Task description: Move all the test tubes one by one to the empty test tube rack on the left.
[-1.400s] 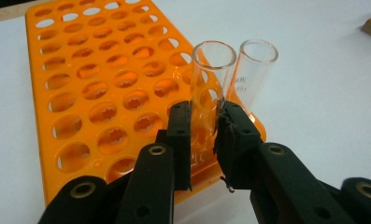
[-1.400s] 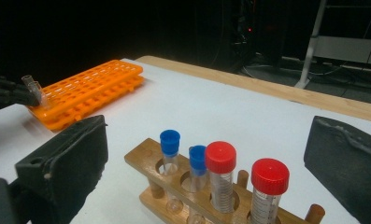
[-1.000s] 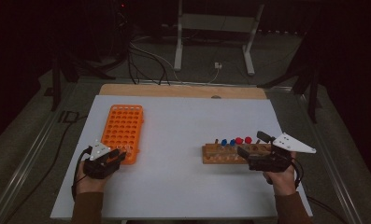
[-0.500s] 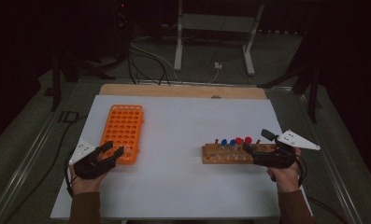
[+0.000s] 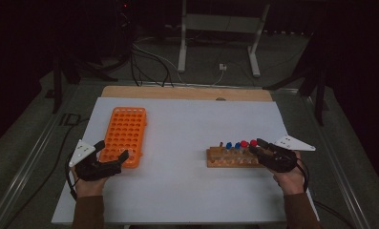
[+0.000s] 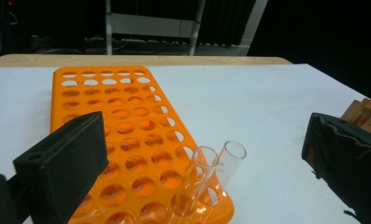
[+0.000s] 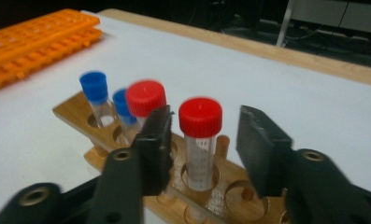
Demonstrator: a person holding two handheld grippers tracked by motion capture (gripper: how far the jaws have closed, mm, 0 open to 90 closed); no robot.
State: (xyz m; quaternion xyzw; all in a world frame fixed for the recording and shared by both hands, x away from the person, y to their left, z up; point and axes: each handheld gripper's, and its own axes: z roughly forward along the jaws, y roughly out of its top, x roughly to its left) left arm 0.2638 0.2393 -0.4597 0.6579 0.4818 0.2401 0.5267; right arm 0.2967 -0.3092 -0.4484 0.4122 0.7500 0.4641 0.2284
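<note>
An orange tube rack point(image 5: 125, 131) lies at the left of the white board. My left gripper point(image 5: 113, 149) sits at its near end. Its jaws have just been opening and now stand wide apart. Between them, in the left gripper view point(image 6: 204, 135), two clear uncapped tubes point(image 6: 199, 182) stand in the rack's point(image 6: 122, 112) near corner, touched by neither pad. A wooden rack point(image 5: 230, 157) at the right holds red- and blue-capped tubes. My right gripper point(image 5: 255, 146) point(image 7: 203, 121) has just been closing around a red-capped tube point(image 7: 199, 158), with a gap on both sides.
Another red-capped tube point(image 7: 146, 97) and two blue-capped ones point(image 7: 94, 86) stand right behind the left jaw in the wooden rack point(image 7: 80, 109). The white board point(image 5: 187, 124) ends in a wooden strip at the far edge. Cables and a metal stand lie on the floor beyond.
The left jaws have spread wide and that gripper has turned a little to the left. The right gripper has dropped toward the wooden rack and its jaws have narrowed around the red-capped tube.
</note>
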